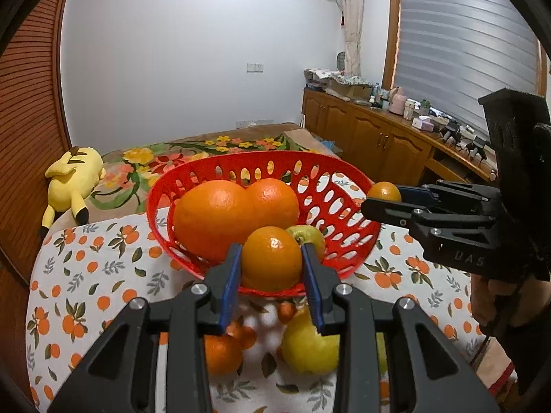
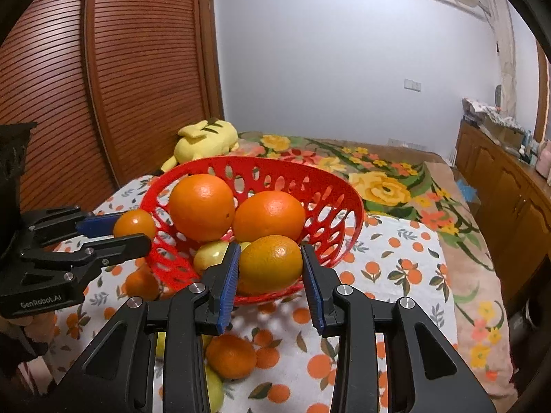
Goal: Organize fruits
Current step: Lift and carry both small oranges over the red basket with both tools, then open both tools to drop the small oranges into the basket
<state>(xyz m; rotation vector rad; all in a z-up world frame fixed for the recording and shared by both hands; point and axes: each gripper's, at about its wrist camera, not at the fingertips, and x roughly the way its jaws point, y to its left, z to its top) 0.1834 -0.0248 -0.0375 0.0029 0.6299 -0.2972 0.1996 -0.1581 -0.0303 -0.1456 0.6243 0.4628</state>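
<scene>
A red perforated basket (image 1: 337, 206) (image 2: 327, 206) stands on the orange-print tablecloth and holds two big oranges (image 1: 213, 220) (image 2: 201, 206) and a green apple (image 1: 311, 232). My left gripper (image 1: 271, 258) is shut on a small orange (image 1: 272, 258) just above the basket's near rim. It also shows in the right wrist view (image 2: 134, 230), holding that orange (image 2: 135, 223). My right gripper (image 2: 270, 265) is shut on another orange (image 2: 270, 263) over the near rim. It also shows in the left wrist view (image 1: 382, 198), holding its orange (image 1: 384, 191).
A tangerine (image 1: 220, 351) (image 2: 230, 354) and a yellow-green fruit (image 1: 310, 344) lie on the cloth (image 1: 86, 275) below the grippers. A yellow plush toy (image 1: 72, 182) lies on the flowered bed behind. Wooden cabinets (image 1: 372, 134) stand at the right.
</scene>
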